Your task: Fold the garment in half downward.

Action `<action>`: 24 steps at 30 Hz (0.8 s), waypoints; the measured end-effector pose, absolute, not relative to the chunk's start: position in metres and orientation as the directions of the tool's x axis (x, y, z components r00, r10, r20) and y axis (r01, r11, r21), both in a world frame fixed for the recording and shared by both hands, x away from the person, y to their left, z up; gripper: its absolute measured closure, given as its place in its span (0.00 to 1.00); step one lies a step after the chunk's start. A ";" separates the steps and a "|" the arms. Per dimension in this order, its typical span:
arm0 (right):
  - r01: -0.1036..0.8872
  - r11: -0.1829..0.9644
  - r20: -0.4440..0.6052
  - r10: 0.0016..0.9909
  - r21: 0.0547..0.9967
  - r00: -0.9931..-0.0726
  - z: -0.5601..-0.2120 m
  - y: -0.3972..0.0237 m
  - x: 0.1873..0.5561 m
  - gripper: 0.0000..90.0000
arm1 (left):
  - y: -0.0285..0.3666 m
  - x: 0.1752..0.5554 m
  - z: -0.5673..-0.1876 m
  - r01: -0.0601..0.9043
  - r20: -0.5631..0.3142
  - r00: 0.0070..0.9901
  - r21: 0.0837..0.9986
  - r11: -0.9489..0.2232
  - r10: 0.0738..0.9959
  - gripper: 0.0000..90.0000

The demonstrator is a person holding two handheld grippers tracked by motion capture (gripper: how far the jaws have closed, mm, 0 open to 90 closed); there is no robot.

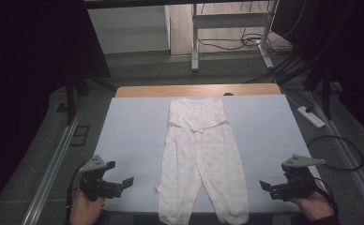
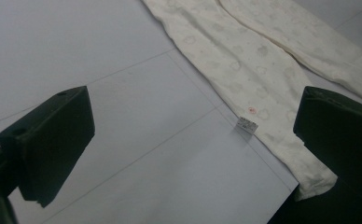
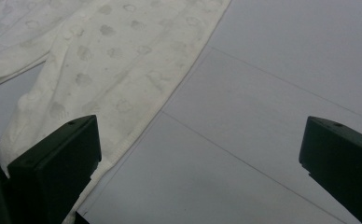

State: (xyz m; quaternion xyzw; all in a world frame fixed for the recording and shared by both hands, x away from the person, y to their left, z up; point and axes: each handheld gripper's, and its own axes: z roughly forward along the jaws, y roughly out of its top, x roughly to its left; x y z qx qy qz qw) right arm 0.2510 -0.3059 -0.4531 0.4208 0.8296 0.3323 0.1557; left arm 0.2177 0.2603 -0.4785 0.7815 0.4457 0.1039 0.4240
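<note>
A cream baby sleepsuit (image 1: pixel 200 154) with a faint printed pattern lies flat in the middle of the pale mat (image 1: pixel 133 136), neck at the far end and both legs reaching the near edge. Its sleeves are folded across the chest. My left gripper (image 1: pixel 120 182) hovers open at the near left, apart from the garment's left leg (image 2: pixel 244 70); a small label (image 2: pixel 246 125) sticks out of that leg's seam. My right gripper (image 1: pixel 266 186) stands open at the near right, beside the right leg (image 3: pixel 118 65), with nothing between the jaws.
The mat covers a wooden table (image 1: pixel 199 90) whose far edge shows. A metal table frame (image 1: pixel 231 33) and cables stand on the floor beyond. A white power strip (image 1: pixel 310 116) lies on the floor at the right. Bare mat lies on both sides of the garment.
</note>
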 end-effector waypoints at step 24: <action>0.572 0.421 0.063 0.765 0.704 -0.641 -0.452 -0.299 0.261 0.00 | 0.257 0.230 -0.478 0.598 -0.186 0.582 0.758 -0.261 0.792 0.00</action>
